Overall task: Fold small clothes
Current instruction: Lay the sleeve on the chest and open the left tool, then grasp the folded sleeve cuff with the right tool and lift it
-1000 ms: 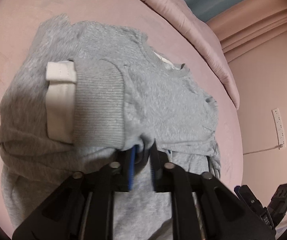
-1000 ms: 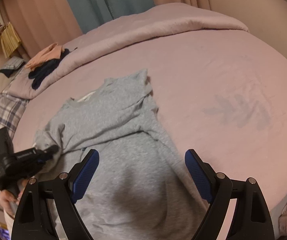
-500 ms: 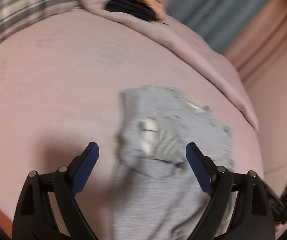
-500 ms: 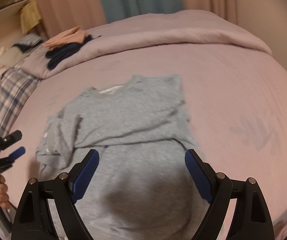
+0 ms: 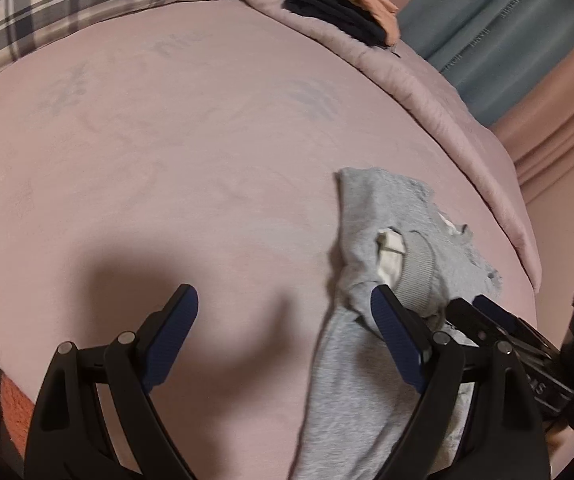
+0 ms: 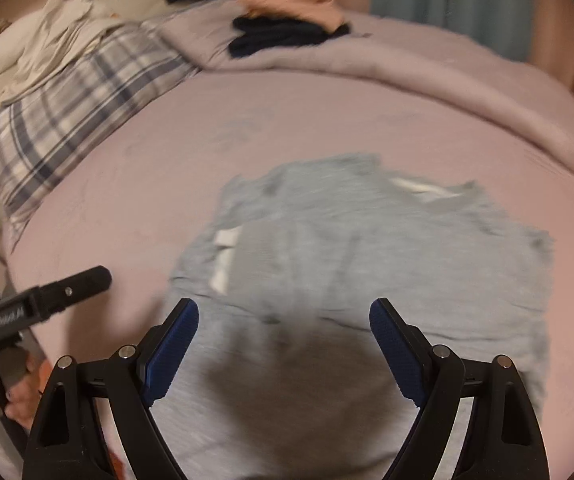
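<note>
White lettering, "GenRobot.AI" as far as legible, runs along the left tongs (image 6: 67, 292).

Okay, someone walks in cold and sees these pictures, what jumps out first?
A grey sweatshirt lies spread on the pink bed, one sleeve folded across its chest. Both grippers, left and right, hover open and empty. A dark folded garment sits on the far duvet.
</note>
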Tool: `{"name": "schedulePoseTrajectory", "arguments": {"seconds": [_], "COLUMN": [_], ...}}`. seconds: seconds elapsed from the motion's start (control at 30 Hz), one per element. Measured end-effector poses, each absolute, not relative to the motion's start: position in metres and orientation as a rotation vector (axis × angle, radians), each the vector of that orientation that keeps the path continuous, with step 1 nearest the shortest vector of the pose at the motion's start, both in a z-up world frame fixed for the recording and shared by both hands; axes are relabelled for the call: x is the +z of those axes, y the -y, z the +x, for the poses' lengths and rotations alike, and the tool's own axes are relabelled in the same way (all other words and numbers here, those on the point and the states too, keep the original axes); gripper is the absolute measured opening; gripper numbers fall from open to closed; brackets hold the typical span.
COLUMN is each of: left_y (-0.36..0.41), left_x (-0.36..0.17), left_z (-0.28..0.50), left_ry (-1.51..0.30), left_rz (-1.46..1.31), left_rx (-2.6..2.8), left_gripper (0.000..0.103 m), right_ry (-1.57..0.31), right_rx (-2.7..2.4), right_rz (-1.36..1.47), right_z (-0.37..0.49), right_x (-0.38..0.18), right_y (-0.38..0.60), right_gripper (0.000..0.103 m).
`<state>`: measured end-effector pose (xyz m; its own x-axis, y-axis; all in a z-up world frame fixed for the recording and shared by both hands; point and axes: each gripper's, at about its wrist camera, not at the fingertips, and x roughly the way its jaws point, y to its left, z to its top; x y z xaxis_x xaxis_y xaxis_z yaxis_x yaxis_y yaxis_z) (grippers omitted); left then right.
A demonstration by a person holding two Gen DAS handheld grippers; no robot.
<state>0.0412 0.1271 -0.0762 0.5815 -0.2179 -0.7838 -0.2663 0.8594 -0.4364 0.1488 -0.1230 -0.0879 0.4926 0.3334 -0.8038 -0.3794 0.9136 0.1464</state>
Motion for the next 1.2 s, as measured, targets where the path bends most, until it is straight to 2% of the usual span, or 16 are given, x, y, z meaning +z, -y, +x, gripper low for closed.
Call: {"name": "schedulePoseTrajectory", "arguments": {"seconds": [0.4, 0.57, 0.6, 0.63, 0.73, 1.2], "left_y": [-0.142, -0.138, -0.138, -0.137, -0.133, -0.122], "left_x": [-0.084, -0.085, -0.085, -0.085, -0.083, -0.082], "left_z": [0.034, 0.036, 0.036, 0.037, 0.037, 0.041], "left_ry": [-0.983, -0.990, -0.990, -0.990, -0.986, -0.994], "left_rz": [-0.559, -0.548, -0.549, -0.548, -0.535, -0.510], "left_rx": [0.065, 0.060, 0.060, 0.058, 0.049, 0.034], "left_gripper": [0.088, 0.088, 0.088, 0.088, 0.088, 0.088], "right_ry": [-1.083, -1.054, -1.045, -1.031, -1.029, -0.844], "right_rx": [0.360, 0.318, 0.309, 0.305, 0.350, 0.400], "right_rz": [-0.090, -0.097, -0.102, -0.110, -0.055, 0.114], "right_z": [0.179, 0.182, 0.182, 0.181, 0.184, 0.171], "right_x": [-0.133, -0.138, -0.137, -0.135, -0.129, -0.068], "right_y": [0.084, 0.087, 0.088, 0.089, 0.099, 0.137], "right_gripper": [0.086, 0.064, 0.050, 0.044, 0.038, 0.035]}}
